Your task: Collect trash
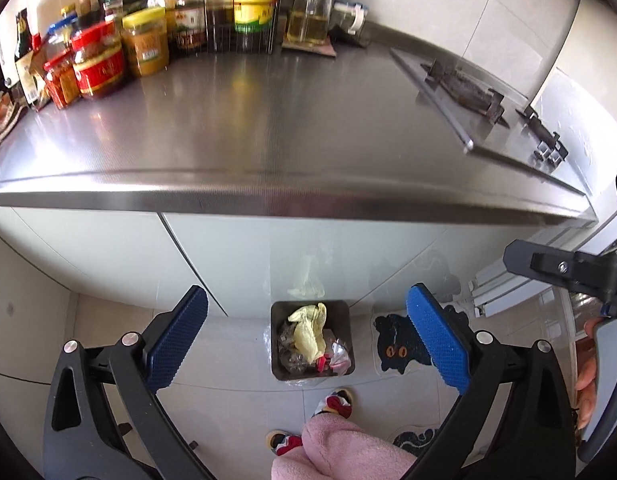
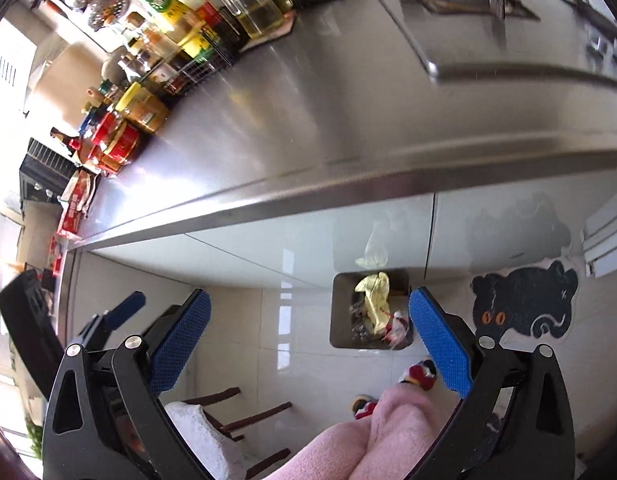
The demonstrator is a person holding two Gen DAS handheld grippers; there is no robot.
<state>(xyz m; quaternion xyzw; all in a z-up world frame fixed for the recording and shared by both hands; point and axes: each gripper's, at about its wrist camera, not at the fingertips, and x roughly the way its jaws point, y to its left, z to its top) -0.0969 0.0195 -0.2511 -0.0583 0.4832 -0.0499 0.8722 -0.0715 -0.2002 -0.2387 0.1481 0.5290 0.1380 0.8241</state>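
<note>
Left wrist view is showing the left gripper (image 1: 306,340) gaping wide, ribbed blue pads (image 1: 176,344) framing a square bin (image 1: 311,346) of crumpled yellow trash (image 1: 308,330). Right gripper (image 2: 310,344) is hanging equally spread, its finger partly covering that bin.

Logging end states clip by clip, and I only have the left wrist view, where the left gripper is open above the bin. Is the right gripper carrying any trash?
Observer: No. In the right wrist view the right gripper is open, with nothing between its blue pads.
Operator: Is anything standing on the floor left of the bin? My view shows only bare tile there.
Observer: Yes. Left of the trash bin there is a wooden chair with a white cloth on it.
Operator: A pad hides part of the cat mat for me. Any trash on it?
Observer: The cat mat is mostly visible here, right of the bin, and nothing lies on the visible part.
</note>
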